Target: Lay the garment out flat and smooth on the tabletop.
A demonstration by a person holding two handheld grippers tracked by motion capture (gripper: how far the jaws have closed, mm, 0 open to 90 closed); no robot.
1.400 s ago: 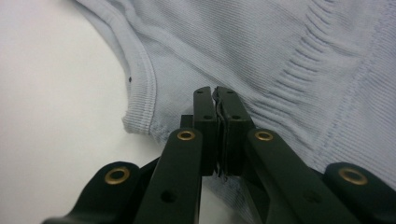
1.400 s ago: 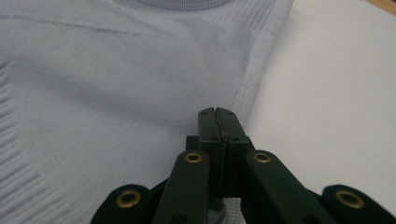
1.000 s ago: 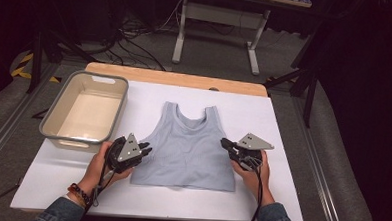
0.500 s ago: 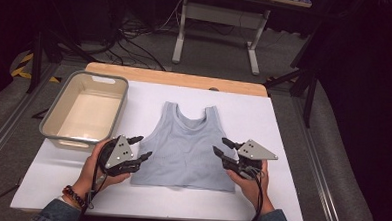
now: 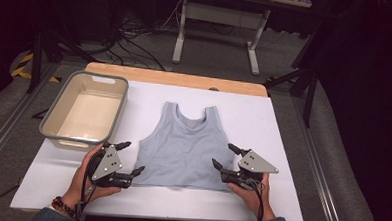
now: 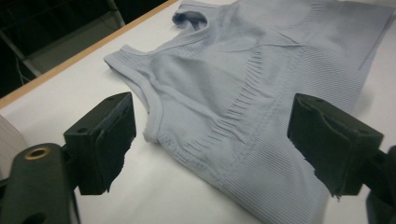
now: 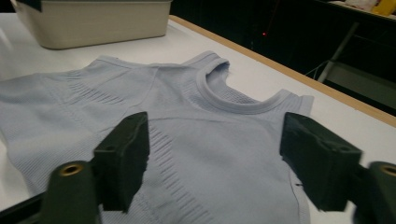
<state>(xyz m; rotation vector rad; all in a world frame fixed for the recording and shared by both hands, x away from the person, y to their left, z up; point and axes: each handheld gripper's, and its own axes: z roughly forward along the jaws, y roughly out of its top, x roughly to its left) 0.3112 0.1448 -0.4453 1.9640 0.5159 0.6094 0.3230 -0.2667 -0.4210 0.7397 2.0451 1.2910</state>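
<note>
A light blue sleeveless top (image 5: 185, 145) lies flat on the white table cover (image 5: 283, 129), neck toward the far side. My left gripper (image 5: 131, 158) stands open at the top's lower left corner, jaws spread wide over its side edge (image 6: 187, 140). At the lower right corner my right gripper (image 5: 225, 157) is open too, and the fabric (image 7: 196, 126) lies beyond and beneath its jaws. Neither gripper holds anything.
A grey tub (image 5: 51, 121) with a cream inside stands at the left of the table; its wall (image 7: 93, 21) appears in the right gripper view. A wooden table edge (image 5: 175, 77) runs along the far side. Beyond it stand a metal frame and cables on the floor.
Both grippers have pulled back toward the near edge and opened their jaws wide. The top lies where it was.
</note>
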